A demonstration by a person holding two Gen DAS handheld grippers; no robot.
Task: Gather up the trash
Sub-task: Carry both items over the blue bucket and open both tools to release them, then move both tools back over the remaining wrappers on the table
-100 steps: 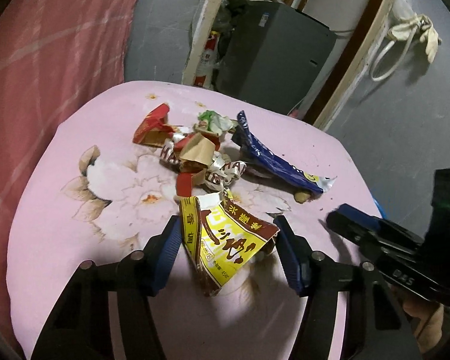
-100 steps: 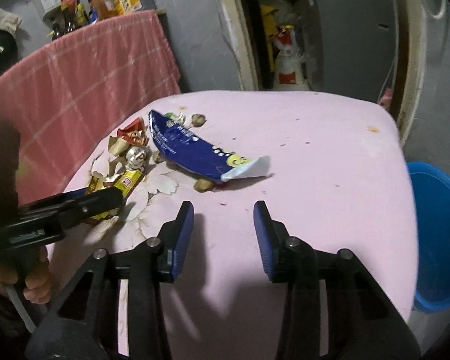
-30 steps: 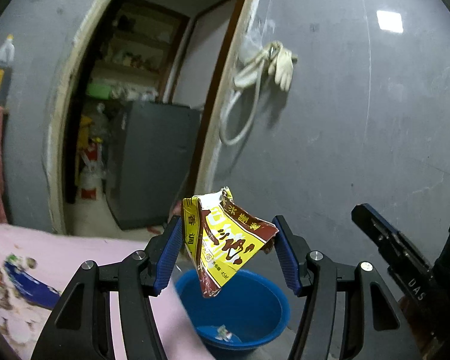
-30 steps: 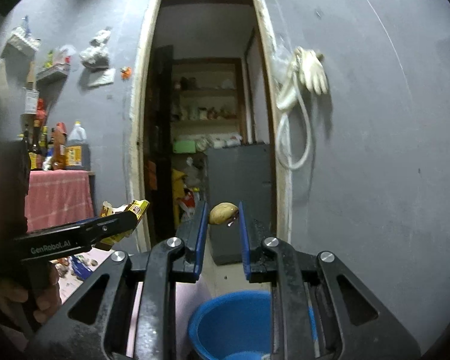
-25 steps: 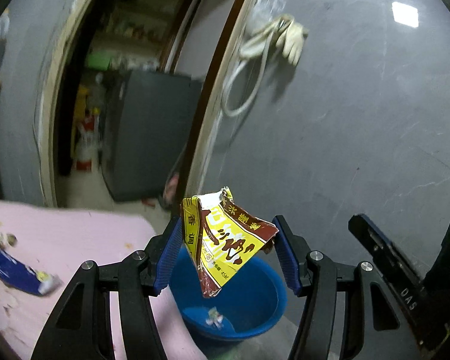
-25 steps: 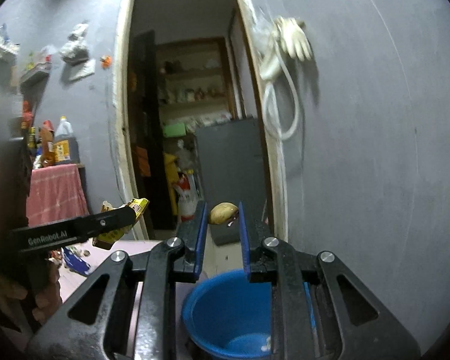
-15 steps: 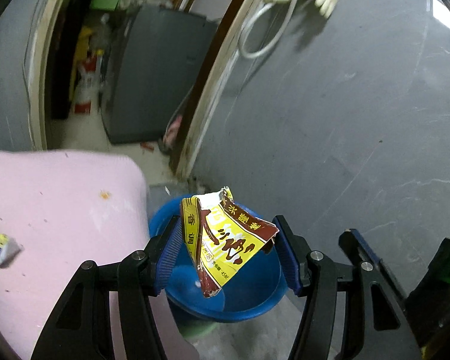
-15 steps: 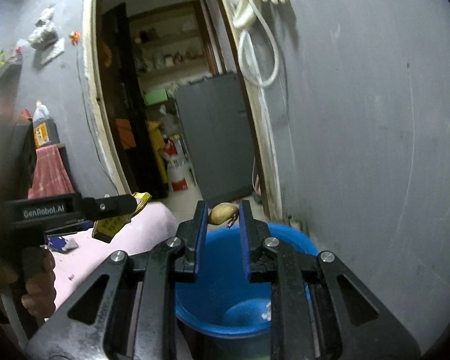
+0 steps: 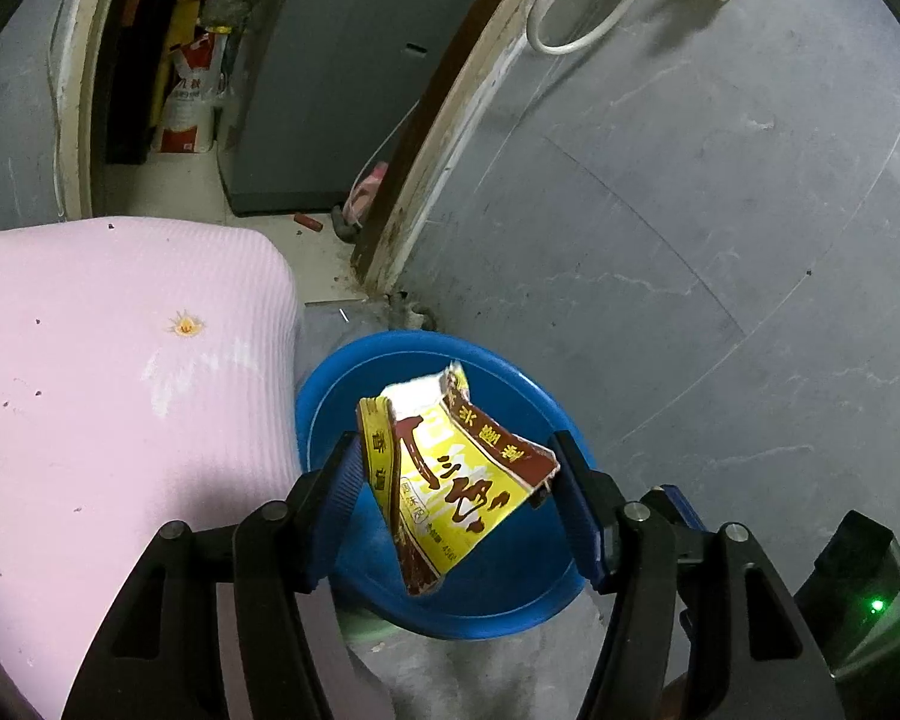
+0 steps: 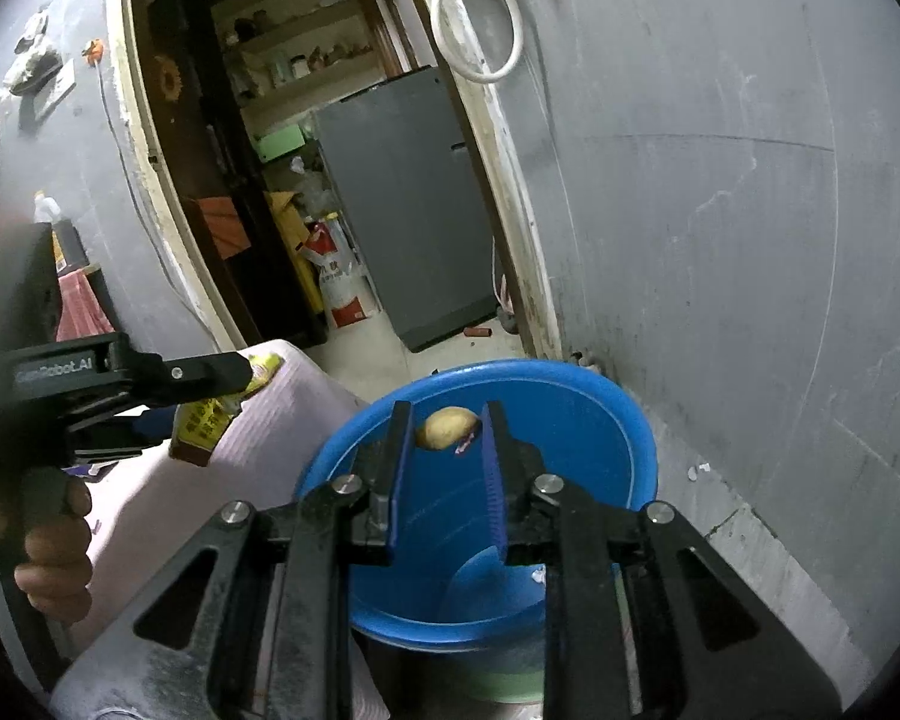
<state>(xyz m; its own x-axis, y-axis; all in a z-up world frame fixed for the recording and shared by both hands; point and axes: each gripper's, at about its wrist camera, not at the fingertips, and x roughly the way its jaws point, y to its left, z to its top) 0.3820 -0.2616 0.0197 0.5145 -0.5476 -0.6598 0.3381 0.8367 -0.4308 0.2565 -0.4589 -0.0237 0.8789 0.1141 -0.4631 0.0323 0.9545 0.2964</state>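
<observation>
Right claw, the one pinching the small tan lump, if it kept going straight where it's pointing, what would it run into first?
Most likely the blue basin. The right claw, its jaws opening around the tan lump, aims down into the basin's open mouth, so it would meet the inner wall or bottom. Depth is hard to judge, but nothing else shows between.

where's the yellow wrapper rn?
Left wrist view, centre: the yellow wrapper sits between the left gripper's opening jaws, over the blue bucket beside the pink table.
</observation>
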